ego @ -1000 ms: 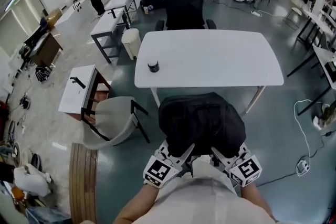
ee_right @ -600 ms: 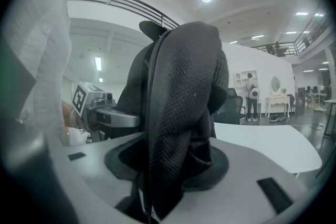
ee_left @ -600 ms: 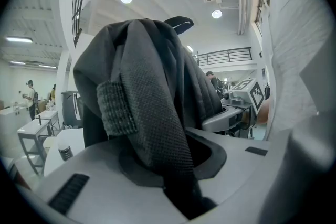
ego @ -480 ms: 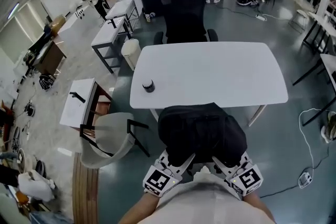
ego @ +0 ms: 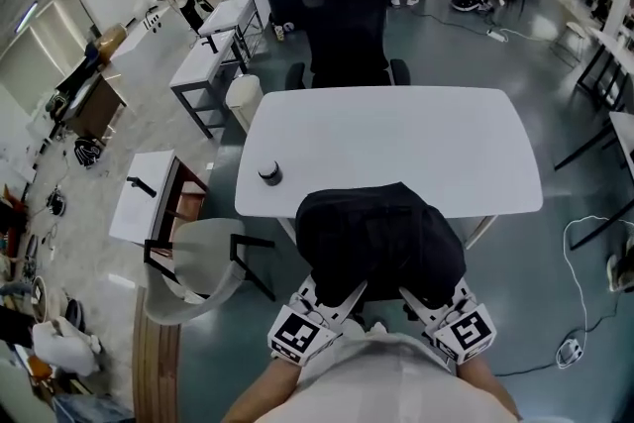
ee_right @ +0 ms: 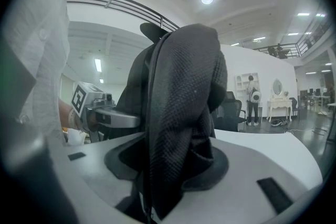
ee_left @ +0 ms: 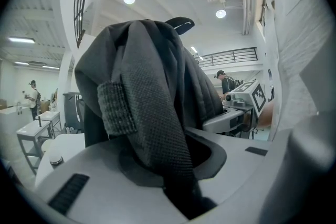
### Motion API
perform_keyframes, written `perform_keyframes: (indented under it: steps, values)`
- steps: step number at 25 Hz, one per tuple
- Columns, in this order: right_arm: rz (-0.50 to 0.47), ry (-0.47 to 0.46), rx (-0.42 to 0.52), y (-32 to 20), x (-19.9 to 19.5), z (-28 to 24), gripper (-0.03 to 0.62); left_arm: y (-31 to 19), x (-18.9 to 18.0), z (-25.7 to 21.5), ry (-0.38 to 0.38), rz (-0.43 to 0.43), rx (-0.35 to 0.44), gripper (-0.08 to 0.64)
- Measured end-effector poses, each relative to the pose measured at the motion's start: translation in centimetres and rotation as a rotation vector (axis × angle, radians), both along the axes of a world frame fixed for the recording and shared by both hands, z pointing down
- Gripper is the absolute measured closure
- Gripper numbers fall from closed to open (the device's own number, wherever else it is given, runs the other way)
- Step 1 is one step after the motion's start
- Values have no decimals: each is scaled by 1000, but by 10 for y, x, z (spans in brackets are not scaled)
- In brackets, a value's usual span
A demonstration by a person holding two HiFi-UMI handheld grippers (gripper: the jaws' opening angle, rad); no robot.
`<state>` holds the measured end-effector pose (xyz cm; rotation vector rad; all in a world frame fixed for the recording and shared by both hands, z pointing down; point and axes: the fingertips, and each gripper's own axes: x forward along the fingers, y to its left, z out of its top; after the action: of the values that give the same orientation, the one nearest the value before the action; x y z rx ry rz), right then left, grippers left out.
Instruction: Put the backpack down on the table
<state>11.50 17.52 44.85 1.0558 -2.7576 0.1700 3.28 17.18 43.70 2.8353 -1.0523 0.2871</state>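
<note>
A black backpack (ego: pixel 380 238) hangs between my two grippers, overlapping the near edge of the white table (ego: pixel 396 139) in the head view. My left gripper (ego: pixel 342 296) is shut on a strap and dark fabric of the backpack (ee_left: pixel 152 113). My right gripper (ego: pixel 416 298) is shut on a thick fold of the backpack (ee_right: pixel 181 128). The bag's bulk hides both sets of fingertips in the head view. Whether the bag touches the table I cannot tell.
A small dark jar (ego: pixel 268 174) stands near the table's left front corner. A black office chair (ego: pixel 345 25) sits at the far side. A beige chair (ego: pixel 193 253) and a small side table (ego: pixel 144 196) stand to my left. People stand in the background.
Both grippers and the backpack have moved forward towards the table; the bag now overlaps the table's near edge. The grips are unchanged.
</note>
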Motion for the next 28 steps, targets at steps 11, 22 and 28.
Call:
perform_keyframes:
  steps: [11,22,28]
  values:
    - [14,8,-4,-80,-8,12,397,-83,-7,11,20,14,0,462]
    - [46,2,-23,-192,-43,14,397,-198,-42,14,43,59,-18,462]
    - [51,5,-32,-238,-62,9,397,-244,-62,10,37,70,-23,463]
